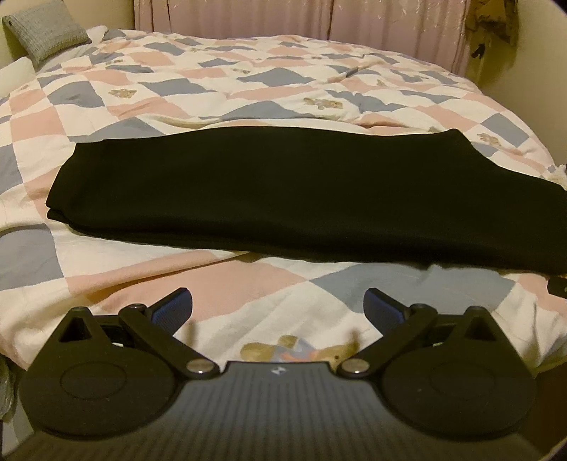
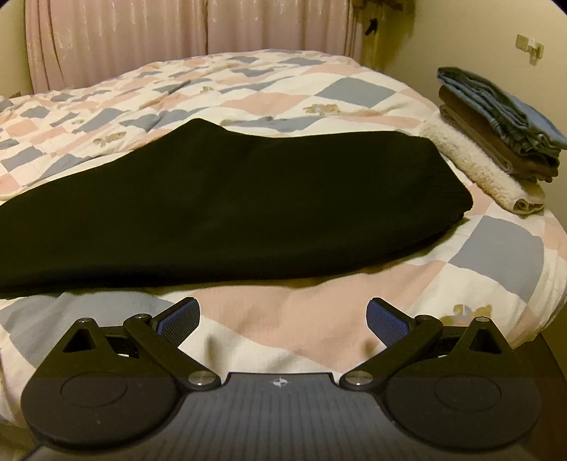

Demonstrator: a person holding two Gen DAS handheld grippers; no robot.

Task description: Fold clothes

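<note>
pink pleated curtains (image 2: 117, 39) hang behind the bed, whose checked quilt (image 1: 149, 283) in pink, grey-blue and cream lies rumpled. a grey pillow (image 1: 42, 30) sits at its far left corner. by the right edge, a folded stack (image 2: 503, 120) rests on a fluffy cream towel (image 2: 475, 166). across the near middle lies the black garment (image 1: 269, 198), smooth, folded flat. left gripper (image 1: 278, 314) and right gripper (image 2: 283, 321) hover before it, jaws spread, empty.

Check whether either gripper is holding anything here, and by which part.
Nothing is held. The left gripper and right gripper both have their jaws open over the quilt, short of the black garment.
</note>
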